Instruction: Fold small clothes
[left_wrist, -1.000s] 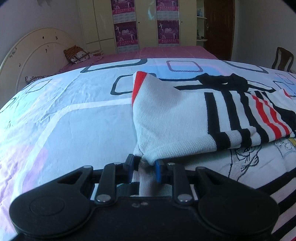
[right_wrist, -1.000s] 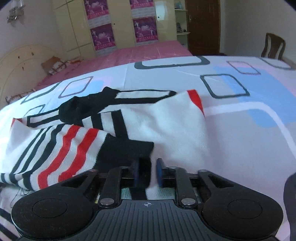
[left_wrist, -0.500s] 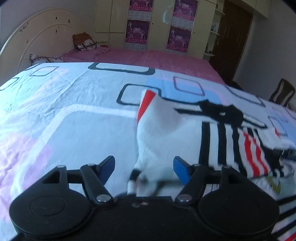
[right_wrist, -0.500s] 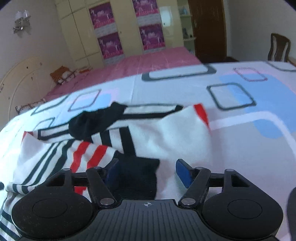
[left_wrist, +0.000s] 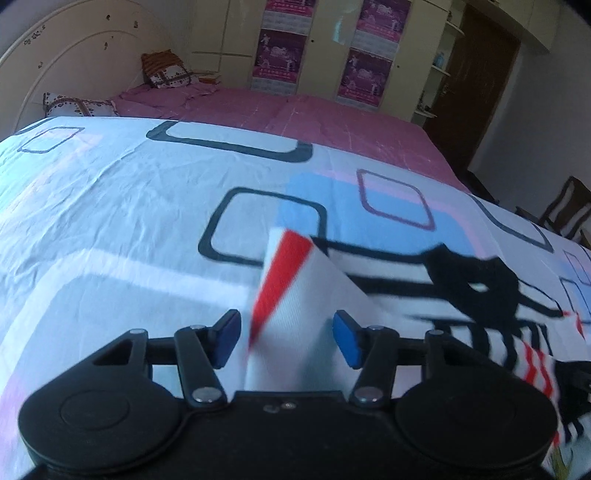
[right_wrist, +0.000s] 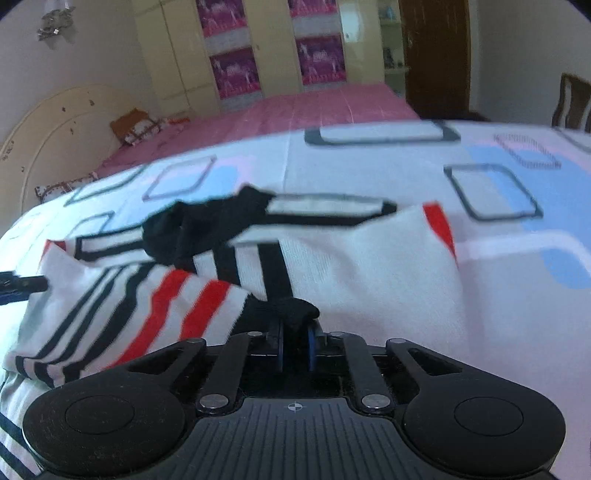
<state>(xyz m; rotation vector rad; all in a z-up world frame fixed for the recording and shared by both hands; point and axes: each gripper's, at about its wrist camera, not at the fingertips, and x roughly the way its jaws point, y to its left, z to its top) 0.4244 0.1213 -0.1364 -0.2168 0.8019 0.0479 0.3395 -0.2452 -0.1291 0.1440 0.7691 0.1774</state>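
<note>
**Striped garment on the patterned bed, one corner pinched, one corner loose**

A bedroom: a wide bed under a white sheet (left_wrist: 122, 206) printed with blue, pink and dark rounded squares, a pink cover (left_wrist: 314, 114) behind it, and a cream wardrobe (right_wrist: 258, 48) with purple posters at the far wall.

The right gripper (right_wrist: 295, 349) has its blue pads drawn close together, pinching a black edge of the small knitted garment (right_wrist: 351, 266); its jaws have just been closing, with that dark fabric between them. The left gripper (left_wrist: 288, 339) stands with its blue pads apart; its jaws have just been closing a little, and a white corner of the garment with a red stripe lies in the gap, though neither pad presses on it.

Outward from the tools, the garment spreads across the sheet: white knit with black and red stripes, and a black bunched part (right_wrist: 207, 229) at its far edge. In the right view a folded, striped layer lies over the left part of it.

A curved cream headboard (left_wrist: 74, 62) and patterned pillows (left_wrist: 166, 72) sit at the far left; a dark door (right_wrist: 436, 48) and a wooden chair (left_wrist: 569, 210) to the right. No containers are visible.
</note>
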